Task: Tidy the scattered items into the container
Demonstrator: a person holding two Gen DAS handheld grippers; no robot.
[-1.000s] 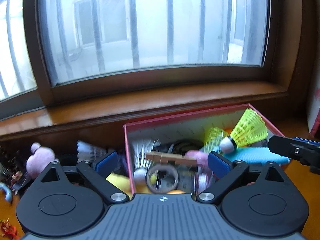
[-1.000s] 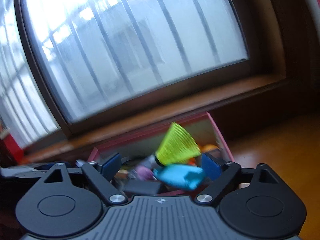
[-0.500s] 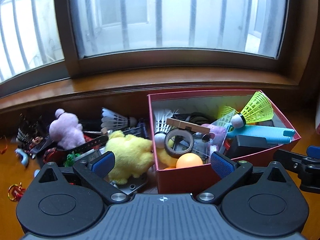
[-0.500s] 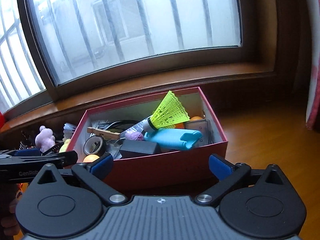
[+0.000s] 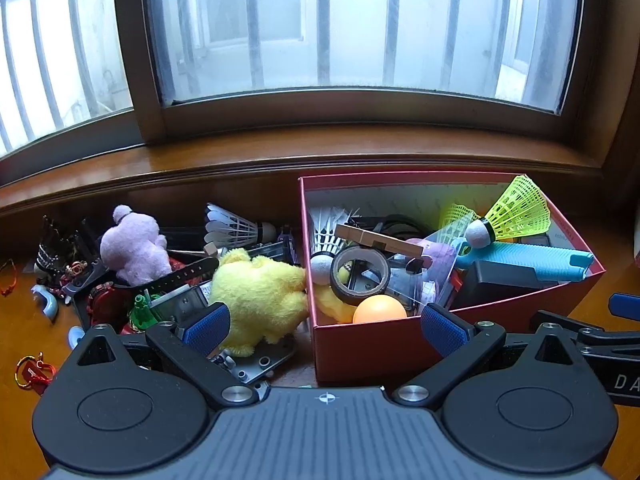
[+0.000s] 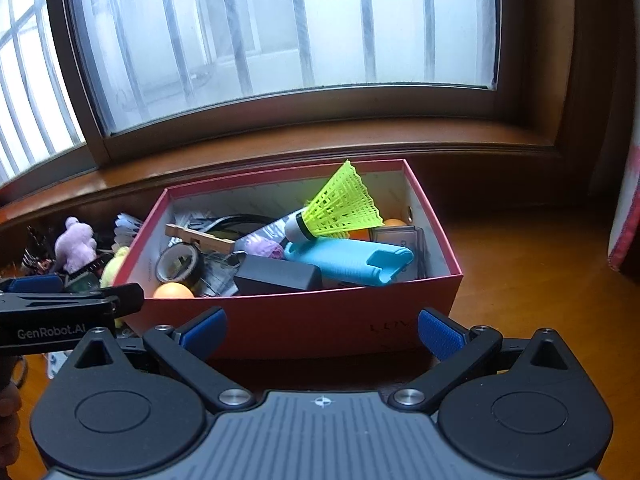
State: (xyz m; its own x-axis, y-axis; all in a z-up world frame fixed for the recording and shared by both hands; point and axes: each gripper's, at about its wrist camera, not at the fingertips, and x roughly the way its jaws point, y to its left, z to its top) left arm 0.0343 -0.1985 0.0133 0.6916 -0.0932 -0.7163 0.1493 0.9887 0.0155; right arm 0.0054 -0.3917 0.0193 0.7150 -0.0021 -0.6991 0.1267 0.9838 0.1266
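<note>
A red box (image 5: 400, 346) (image 6: 304, 320) stands on the wooden floor, full of items: a neon shuttlecock (image 5: 516, 210) (image 6: 340, 206), a blue case (image 6: 352, 262), a tape roll (image 5: 360, 276), an orange ball (image 5: 378, 310). Left of the box lie a yellow plush (image 5: 260, 294), a purple plush (image 5: 134, 246) and a white shuttlecock (image 5: 236, 229). My left gripper (image 5: 324, 322) is open and empty, near the box's front left corner. My right gripper (image 6: 322, 330) is open and empty before the box's front wall.
Small clutter lies left of the plushes: a black strap (image 5: 182, 276), a green piece (image 5: 140, 312), a red keyring (image 5: 30, 372), a metal plate (image 5: 260, 360). A wooden sill (image 5: 280, 156) and window run behind. A red and white object (image 6: 624, 216) stands at the right.
Both grippers have pulled back and lifted away from the box. The blue case and neon shuttlecock that were between the right fingers now lie in the box.
</note>
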